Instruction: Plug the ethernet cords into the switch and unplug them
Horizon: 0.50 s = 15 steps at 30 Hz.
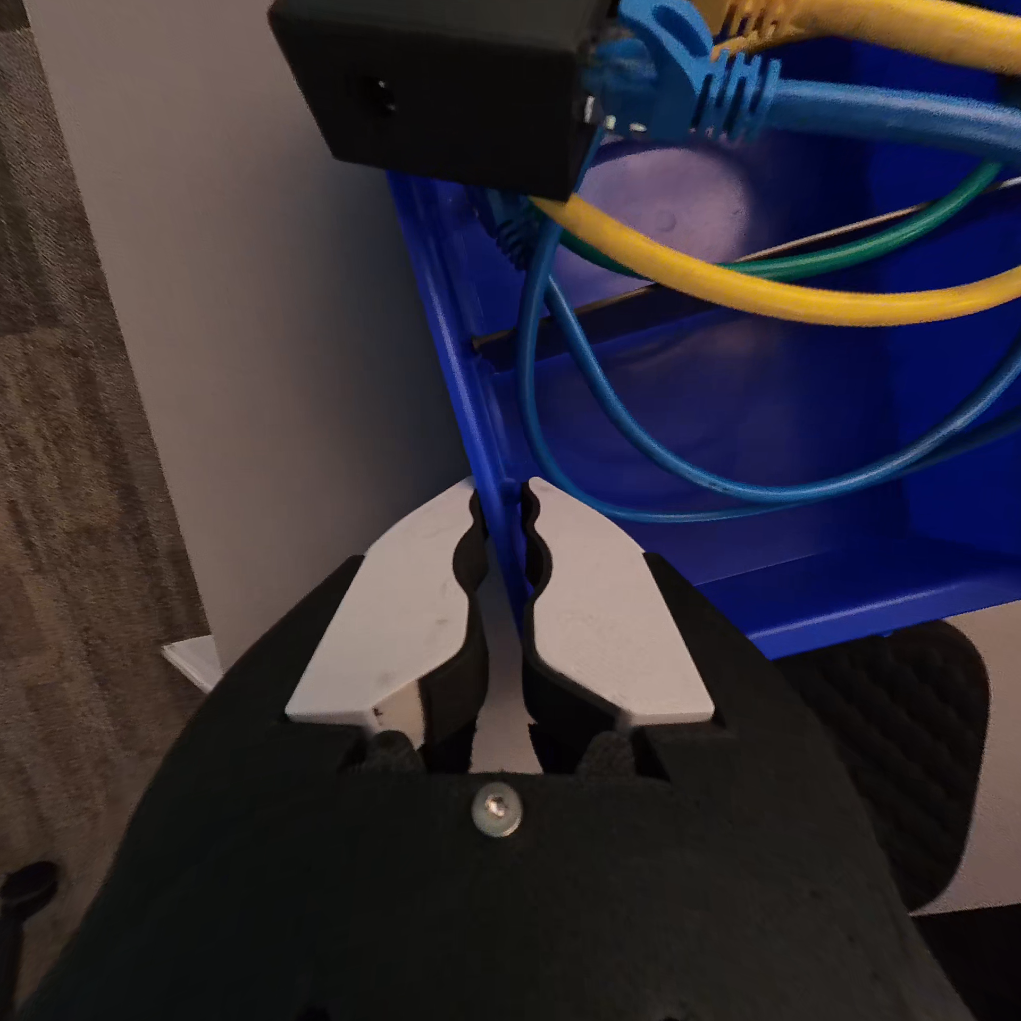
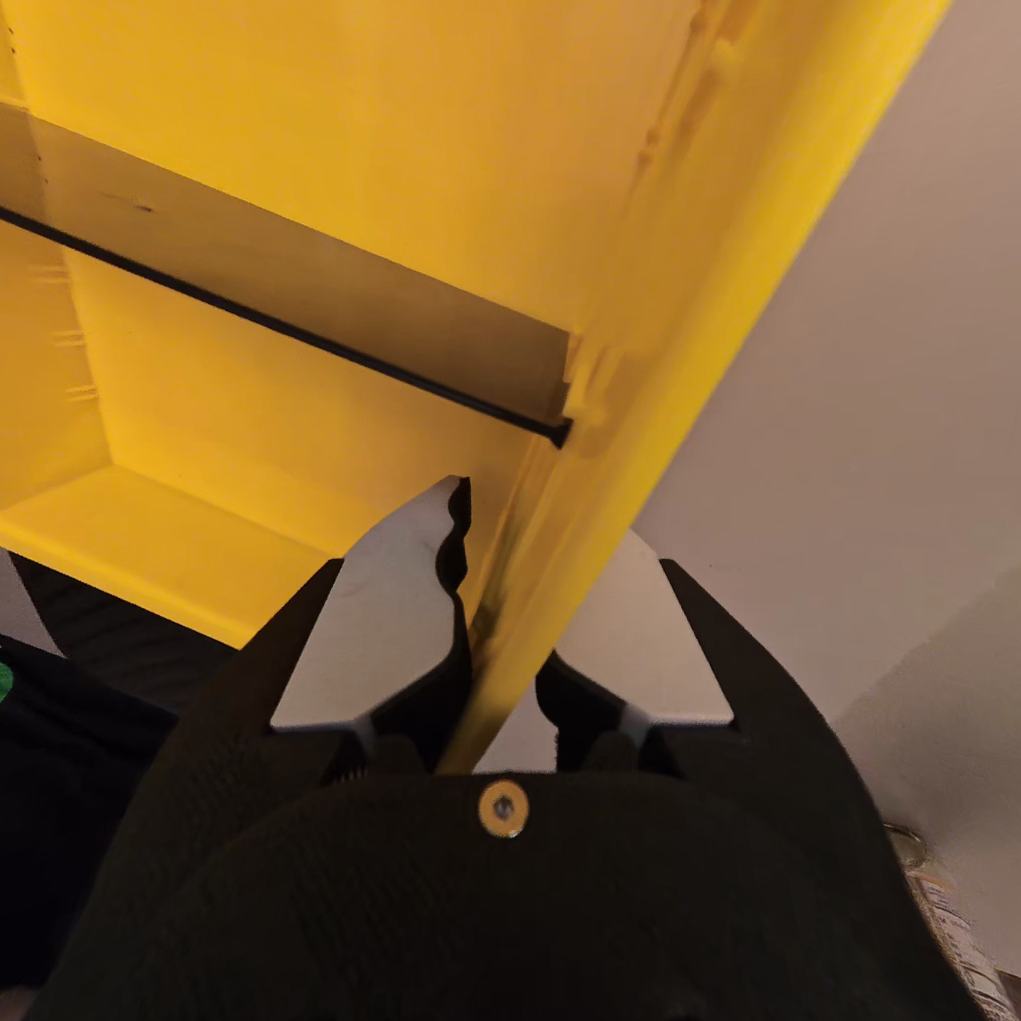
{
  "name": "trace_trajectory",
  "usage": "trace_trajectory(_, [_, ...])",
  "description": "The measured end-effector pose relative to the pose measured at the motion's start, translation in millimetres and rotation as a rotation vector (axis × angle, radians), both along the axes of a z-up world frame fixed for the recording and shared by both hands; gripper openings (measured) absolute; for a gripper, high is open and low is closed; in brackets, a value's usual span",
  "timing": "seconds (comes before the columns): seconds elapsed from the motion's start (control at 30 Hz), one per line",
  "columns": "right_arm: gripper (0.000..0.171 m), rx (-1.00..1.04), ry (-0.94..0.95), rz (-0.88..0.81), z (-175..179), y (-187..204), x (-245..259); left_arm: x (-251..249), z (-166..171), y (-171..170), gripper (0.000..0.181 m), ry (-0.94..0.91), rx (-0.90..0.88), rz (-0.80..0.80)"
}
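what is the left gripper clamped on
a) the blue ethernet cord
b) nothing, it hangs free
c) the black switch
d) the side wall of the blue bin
d: in the left wrist view the left gripper has its fingers closed around the thin side wall of the blue bin, while the black switch and blue ethernet cord sit farther ahead.

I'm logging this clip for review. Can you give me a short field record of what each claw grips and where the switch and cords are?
left claw: shut on the blue bin side wall
right claw: shut on the yellow bin side wall
switch: black box at the blue bin's upper edge
blue cord: plugged into the switch
yellow cord: runs under the switch; plug end unclear
green cord: loops in the blue bin, ends unseen
yellow bin contents: none visible
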State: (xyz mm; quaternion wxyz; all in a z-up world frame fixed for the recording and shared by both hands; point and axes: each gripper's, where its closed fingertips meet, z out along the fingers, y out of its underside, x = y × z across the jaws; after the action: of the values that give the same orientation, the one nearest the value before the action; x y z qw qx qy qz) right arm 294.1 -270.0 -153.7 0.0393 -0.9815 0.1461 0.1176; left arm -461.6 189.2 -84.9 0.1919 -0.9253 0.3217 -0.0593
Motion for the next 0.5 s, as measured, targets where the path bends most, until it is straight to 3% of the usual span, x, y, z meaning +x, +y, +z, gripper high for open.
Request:
trace_trajectory(0.03, [0.024, -0.001, -0.004, 0.003, 0, 0, 2, 0, 0, 0, 0.008, 0.016, 0.006, -0.018])
trace_trajectory(0.5, [0.024, 0.015, 0.020, 0.063, 0, 12, 6, 14, -3, 13, 0.015, 0.142, 0.135, -0.177])
